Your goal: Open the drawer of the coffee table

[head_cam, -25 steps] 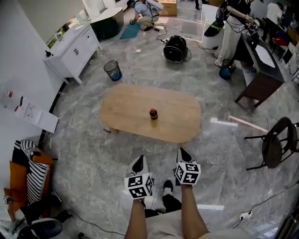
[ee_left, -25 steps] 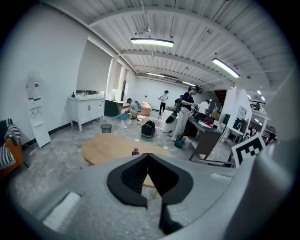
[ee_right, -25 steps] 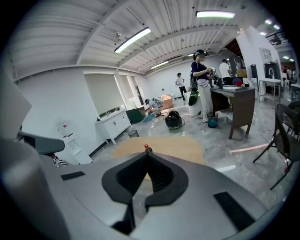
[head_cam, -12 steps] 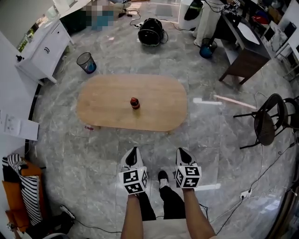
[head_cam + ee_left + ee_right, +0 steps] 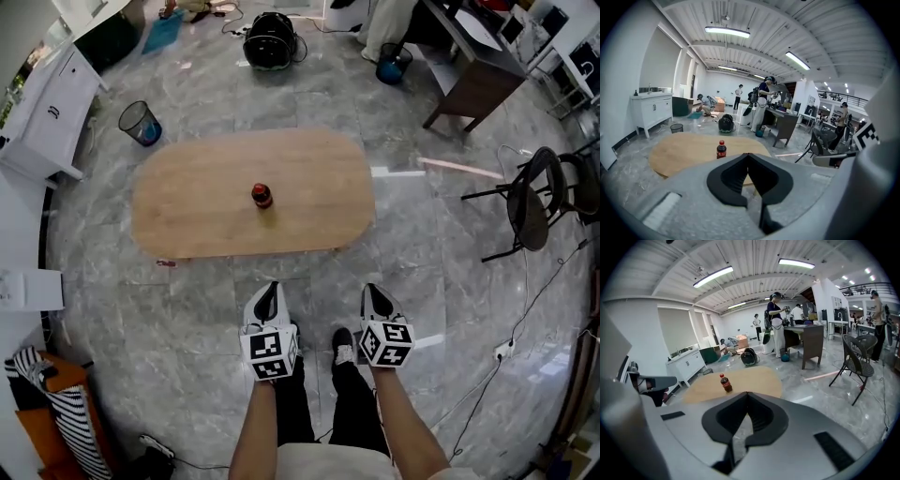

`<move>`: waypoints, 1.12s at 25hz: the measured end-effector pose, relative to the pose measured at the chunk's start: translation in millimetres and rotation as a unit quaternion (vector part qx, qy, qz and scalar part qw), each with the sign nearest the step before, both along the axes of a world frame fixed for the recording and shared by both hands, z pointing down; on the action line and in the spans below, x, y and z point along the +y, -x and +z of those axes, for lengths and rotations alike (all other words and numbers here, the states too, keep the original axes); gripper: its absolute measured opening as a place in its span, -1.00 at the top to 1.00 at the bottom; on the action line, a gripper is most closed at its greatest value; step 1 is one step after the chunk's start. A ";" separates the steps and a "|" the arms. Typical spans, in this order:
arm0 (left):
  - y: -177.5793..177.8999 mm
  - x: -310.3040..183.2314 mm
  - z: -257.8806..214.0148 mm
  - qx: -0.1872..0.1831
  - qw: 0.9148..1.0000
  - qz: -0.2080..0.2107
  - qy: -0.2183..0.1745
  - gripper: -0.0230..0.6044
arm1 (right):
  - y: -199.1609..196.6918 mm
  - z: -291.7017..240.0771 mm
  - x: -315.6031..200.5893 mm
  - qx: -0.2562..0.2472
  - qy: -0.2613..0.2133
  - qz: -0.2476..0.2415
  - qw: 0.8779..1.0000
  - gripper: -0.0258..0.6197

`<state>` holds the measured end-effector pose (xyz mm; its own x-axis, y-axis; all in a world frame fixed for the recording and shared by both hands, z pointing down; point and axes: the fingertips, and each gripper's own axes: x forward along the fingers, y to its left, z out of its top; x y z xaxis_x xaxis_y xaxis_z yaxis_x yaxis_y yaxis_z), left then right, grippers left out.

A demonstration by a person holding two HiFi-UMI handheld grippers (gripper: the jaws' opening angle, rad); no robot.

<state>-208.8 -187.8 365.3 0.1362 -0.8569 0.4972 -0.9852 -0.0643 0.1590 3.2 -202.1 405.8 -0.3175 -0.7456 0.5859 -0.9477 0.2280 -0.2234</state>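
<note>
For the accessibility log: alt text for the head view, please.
A person's shut left gripper and shut right gripper hang short of an oval light-wood coffee table on a grey marble floor. A small dark red-capped soda bottle stands near the tabletop's middle; a black chair stands to the right.

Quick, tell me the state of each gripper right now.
Left gripper: closed, jaws together, holding nothing.
Right gripper: closed, jaws together, holding nothing.
</note>
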 end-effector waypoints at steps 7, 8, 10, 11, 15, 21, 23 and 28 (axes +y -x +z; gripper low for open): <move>7.1 -13.0 19.8 -0.002 1.000 0.021 -0.005 0.89 | 16.5 25.8 -14.4 -0.038 0.013 -0.004 0.999 0.87; 9.4 -13.5 23.7 -0.003 1.000 0.021 -0.007 0.89 | 19.2 31.6 -15.2 -0.035 0.012 -0.012 0.999 0.87; 17.6 -11.1 36.6 -0.008 1.000 0.019 -0.013 0.89 | 26.8 46.1 -15.5 -0.027 0.005 -0.030 0.999 0.87; 22.4 -8.7 46.9 -0.011 1.000 0.018 -0.015 0.89 | 30.4 55.2 -15.8 -0.024 0.000 -0.036 0.999 0.87; 28.6 1.4 106.8 -0.019 1.000 0.021 -0.008 0.89 | 30.8 103.9 -17.5 -0.015 -0.019 -0.065 0.998 0.87; 26.3 -4.9 204.9 -0.033 0.998 0.047 -0.008 0.89 | 12.1 201.1 -26.8 0.013 -0.033 -0.077 0.996 0.87; 27.2 -7.8 235.9 -0.036 0.998 0.052 -0.009 0.89 | 11.6 234.3 -28.9 0.027 -0.039 -0.087 0.995 0.87; 41.8 -11.1 304.0 -0.042 0.997 0.065 -0.013 0.89 | 11.3 306.7 -35.9 0.052 -0.054 -0.094 0.993 0.87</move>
<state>-250.5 -198.9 669.3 0.2062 -0.8477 0.4889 -0.9779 -0.1961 0.0723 -8.1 -237.9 712.5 -0.3990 -0.7389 0.5430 -0.9027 0.4205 -0.0911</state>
